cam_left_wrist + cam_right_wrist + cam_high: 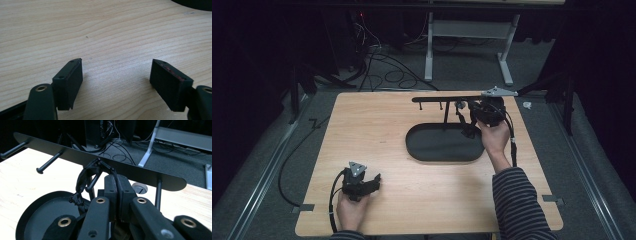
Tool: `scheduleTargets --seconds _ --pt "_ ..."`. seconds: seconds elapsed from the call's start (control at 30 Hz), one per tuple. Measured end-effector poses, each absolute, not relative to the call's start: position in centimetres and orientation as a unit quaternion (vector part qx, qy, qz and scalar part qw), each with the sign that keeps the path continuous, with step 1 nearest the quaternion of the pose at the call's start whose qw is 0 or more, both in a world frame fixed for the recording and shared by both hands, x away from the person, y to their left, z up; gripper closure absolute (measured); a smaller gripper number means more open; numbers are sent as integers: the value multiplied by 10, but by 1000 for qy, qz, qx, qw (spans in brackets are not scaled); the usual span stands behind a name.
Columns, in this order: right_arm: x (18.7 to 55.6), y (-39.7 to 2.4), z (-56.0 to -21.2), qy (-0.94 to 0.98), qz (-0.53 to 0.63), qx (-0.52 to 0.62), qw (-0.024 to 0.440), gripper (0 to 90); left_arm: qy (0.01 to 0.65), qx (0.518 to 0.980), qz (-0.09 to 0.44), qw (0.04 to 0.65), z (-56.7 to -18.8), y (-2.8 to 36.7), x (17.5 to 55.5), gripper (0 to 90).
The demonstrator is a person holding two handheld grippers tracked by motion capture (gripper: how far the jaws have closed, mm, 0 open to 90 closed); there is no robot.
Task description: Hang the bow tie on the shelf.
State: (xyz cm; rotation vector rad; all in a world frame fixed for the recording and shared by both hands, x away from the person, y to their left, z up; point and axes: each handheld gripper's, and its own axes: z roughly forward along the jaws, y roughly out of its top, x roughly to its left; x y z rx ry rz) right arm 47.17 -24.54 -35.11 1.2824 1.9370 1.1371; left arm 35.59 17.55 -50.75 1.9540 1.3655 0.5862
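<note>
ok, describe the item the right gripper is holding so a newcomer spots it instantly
On the wooden table stands a black stand with an oval base and a peg rail. At its right end the right gripper pinches a black fabric loop, limp and crinkled, unlike the rigid pegs.

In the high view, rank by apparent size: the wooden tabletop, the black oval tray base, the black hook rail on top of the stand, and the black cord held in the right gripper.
1. Light wooden tabletop
2. Black oval tray base
3. Black hook rail, long but thin
4. Black cord, pinched in the right gripper
</note>
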Motion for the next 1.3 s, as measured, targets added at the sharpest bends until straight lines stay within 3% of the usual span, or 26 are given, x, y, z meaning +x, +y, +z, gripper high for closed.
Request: scheduleTargets --seconds 1.0,1.3 --pt "477 -246 -373 733 393 491 258 855 523 751 224 336 -507 176 356 266" --pt "474 -247 -370 730 403 489 255 738 523 750 225 337 -508 175 356 266"
